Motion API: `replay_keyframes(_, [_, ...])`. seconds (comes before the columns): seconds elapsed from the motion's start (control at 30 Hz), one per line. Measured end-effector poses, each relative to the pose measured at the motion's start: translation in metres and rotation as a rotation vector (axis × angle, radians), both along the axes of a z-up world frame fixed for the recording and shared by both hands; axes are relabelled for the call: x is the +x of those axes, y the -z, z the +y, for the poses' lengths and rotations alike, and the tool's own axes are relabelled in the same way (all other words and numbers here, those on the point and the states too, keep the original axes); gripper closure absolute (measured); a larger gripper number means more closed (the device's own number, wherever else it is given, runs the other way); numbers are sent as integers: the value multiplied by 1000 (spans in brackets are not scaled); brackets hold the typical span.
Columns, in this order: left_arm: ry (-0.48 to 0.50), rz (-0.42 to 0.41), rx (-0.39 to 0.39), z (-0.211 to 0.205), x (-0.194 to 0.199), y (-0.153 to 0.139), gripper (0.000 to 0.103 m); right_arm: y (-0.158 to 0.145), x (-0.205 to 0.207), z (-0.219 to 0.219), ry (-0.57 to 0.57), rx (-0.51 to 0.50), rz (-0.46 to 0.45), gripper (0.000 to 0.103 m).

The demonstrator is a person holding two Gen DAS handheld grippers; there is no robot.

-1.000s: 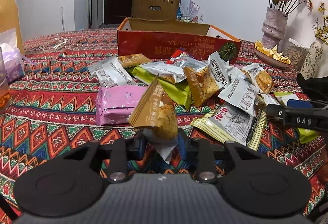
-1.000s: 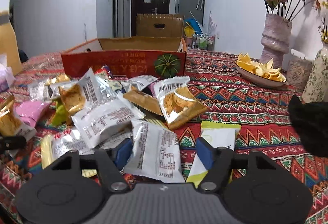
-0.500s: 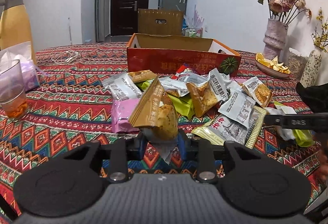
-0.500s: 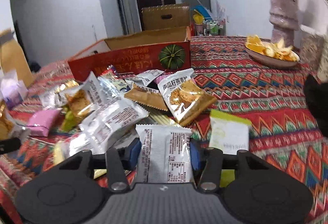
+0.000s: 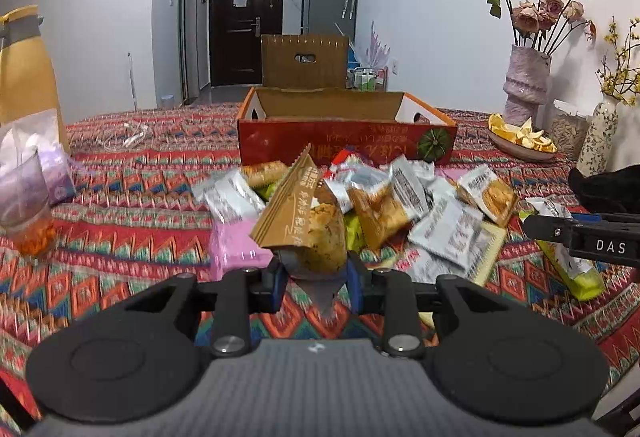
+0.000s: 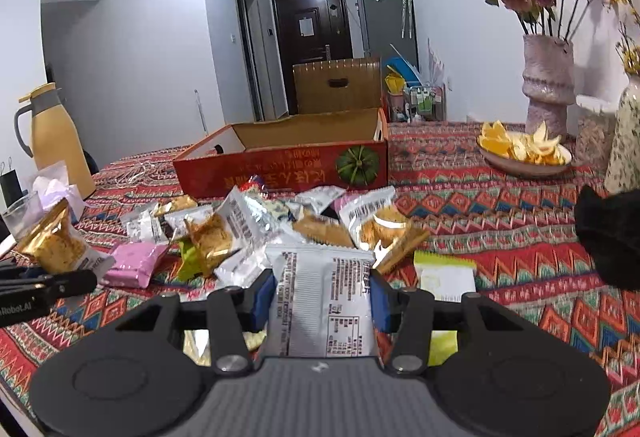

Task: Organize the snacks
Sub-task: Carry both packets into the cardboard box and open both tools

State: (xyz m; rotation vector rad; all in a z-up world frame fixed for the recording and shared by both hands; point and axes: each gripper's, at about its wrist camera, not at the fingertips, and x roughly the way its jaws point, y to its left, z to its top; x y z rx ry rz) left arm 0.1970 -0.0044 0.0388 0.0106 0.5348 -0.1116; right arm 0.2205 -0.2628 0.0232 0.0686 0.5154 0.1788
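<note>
Indoor light is dim and cool, brightest at a ceiling glare patch left of the door (image 5: 246, 17) in both views. The packets (image 5: 416, 205) before the box (image 5: 344, 135) look smeared with motion blur, foil glinting. Fisheye bending curves the walls, and black vignette fills the corners. Shadows beneath the packets are soft.

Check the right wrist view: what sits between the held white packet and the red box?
The loose snack pile on the patterned tablecloth fills that stretch between the white packet and red box.
</note>
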Motion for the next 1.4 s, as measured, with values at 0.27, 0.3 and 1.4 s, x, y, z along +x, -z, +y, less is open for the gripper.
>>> replay_keyframes(0.27, [35,-72,0,16,74,-57,73,-49,56,-6,-89,-55,-90,55])
replay_keyframes(0.3, [31,-90,11,17,85,-63,73,-56,67,-7,-95,-68,-101,55])
replay_keyframes(1.4, [55,262,44,15,440,-8,27,-6,465,48,-70,-297,216,15])
